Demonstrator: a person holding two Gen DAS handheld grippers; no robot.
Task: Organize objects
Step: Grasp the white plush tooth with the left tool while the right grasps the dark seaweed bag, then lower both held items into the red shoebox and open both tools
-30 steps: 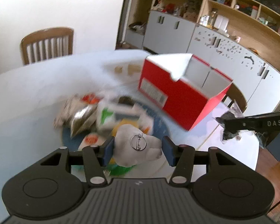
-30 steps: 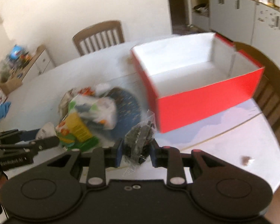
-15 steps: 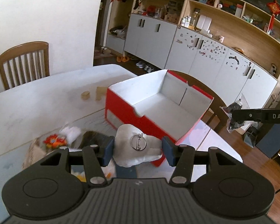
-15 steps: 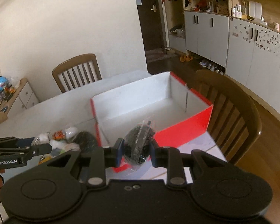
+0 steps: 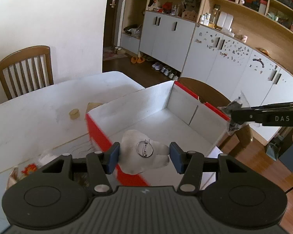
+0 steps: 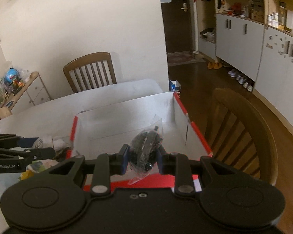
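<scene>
An open red box (image 5: 99, 134) with a white inside stands on the white table (image 5: 39, 105). My left gripper (image 5: 144, 154) is shut on a white soft piece with a metal ring pin (image 5: 144, 150), held above the box's near left rim. My right gripper (image 6: 142, 156) is shut on a clear bag of small black parts (image 6: 146, 150), held over the box (image 6: 197, 136) near its front wall. In the left wrist view the right gripper (image 5: 234, 117) with its bag (image 5: 234, 105) hangs over the box's right wall. The left gripper's arm (image 6: 23, 152) shows at the left of the right wrist view.
A pile of packets (image 6: 45, 142) lies on the table left of the box. Two small tan blocks (image 5: 74, 114) sit behind the box. Wooden chairs stand at the far side (image 5: 25, 68) and the right side (image 6: 240, 132). Cabinets and shelves (image 5: 224, 58) line the room behind.
Both grippers have carried their loads from above the pile of packets across to the red box, rising a little. The box now fills the middle of both views.
</scene>
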